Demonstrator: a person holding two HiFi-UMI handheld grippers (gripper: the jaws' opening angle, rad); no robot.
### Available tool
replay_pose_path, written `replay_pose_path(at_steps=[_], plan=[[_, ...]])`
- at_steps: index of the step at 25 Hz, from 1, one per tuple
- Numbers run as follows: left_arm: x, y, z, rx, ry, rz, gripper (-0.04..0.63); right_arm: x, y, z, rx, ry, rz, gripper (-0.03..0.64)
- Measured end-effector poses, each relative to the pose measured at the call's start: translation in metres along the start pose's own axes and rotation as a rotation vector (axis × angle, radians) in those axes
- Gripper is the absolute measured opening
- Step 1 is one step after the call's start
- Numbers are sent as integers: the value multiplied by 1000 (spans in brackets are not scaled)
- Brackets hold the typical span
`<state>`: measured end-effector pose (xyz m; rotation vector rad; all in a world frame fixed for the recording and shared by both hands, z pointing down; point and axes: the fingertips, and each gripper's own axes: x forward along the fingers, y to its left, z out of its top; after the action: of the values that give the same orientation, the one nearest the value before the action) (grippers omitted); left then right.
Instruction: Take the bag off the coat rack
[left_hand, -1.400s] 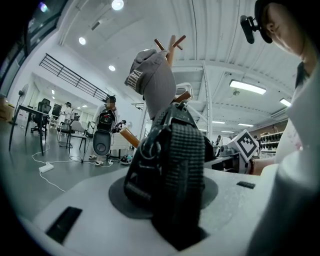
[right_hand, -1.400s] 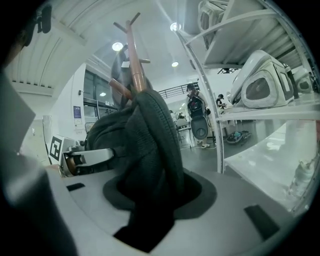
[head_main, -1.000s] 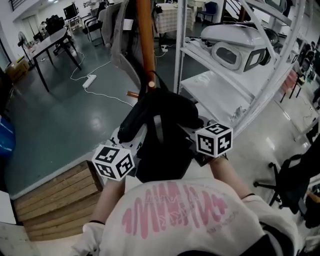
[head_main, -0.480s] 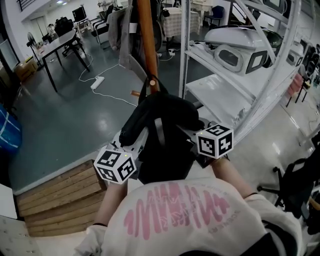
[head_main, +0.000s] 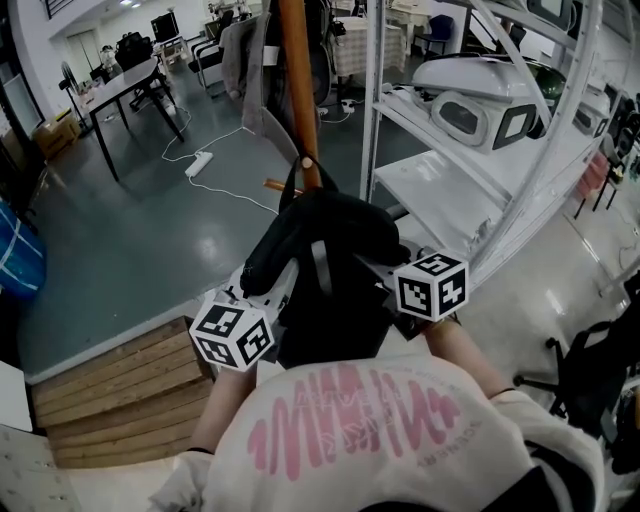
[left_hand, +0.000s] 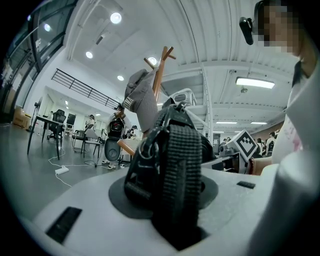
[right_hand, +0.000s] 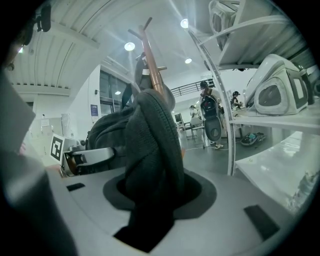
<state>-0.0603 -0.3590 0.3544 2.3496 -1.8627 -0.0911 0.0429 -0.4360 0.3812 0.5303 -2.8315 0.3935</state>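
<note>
**Head view.** My jaw tips are buried under the black bag (head_main: 325, 270), so I can't read my grip here. The bag sits dead centre, with my left gripper (head_main: 265, 292) at its 8 o'clock and my right gripper (head_main: 388, 272) at its 3 o'clock. Its top loop (head_main: 300, 168) lies against the wooden coat rack pole (head_main: 298, 90) at 12 o'clock. I cannot tell whether the loop is hooked on the peg (head_main: 268, 186). A white shelf unit (head_main: 430, 170) crowds in at 2 o'clock, a wooden pallet (head_main: 115, 385) lies at 8, and a grey coat (head_main: 245, 70) hangs at 11. My forearms reach forward side by side.

**Left gripper view.** My jaws are clamped on the bag's webbing strap (left_hand: 179, 170), which blocks the middle. The pole rises behind it at 12 o'clock.

**Right gripper view.** My jaws pinch a thick fold (right_hand: 152, 145) of the bag's fabric. The shelf unit stands at 3 o'clock and my left gripper shows at 9.
</note>
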Motion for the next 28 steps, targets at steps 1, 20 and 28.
replay_pose_path(at_steps=[1,20,28], plan=[[0,-1,-1,-2,2,0,127,-1,0,-1,2,2,0,160],[-22,-35,-16,-25,12,27,127,-34,13,-25,28,34,17,161],[-32,-62,-22,-42,12,31,127,-61,17,-35,25,40,7,163]])
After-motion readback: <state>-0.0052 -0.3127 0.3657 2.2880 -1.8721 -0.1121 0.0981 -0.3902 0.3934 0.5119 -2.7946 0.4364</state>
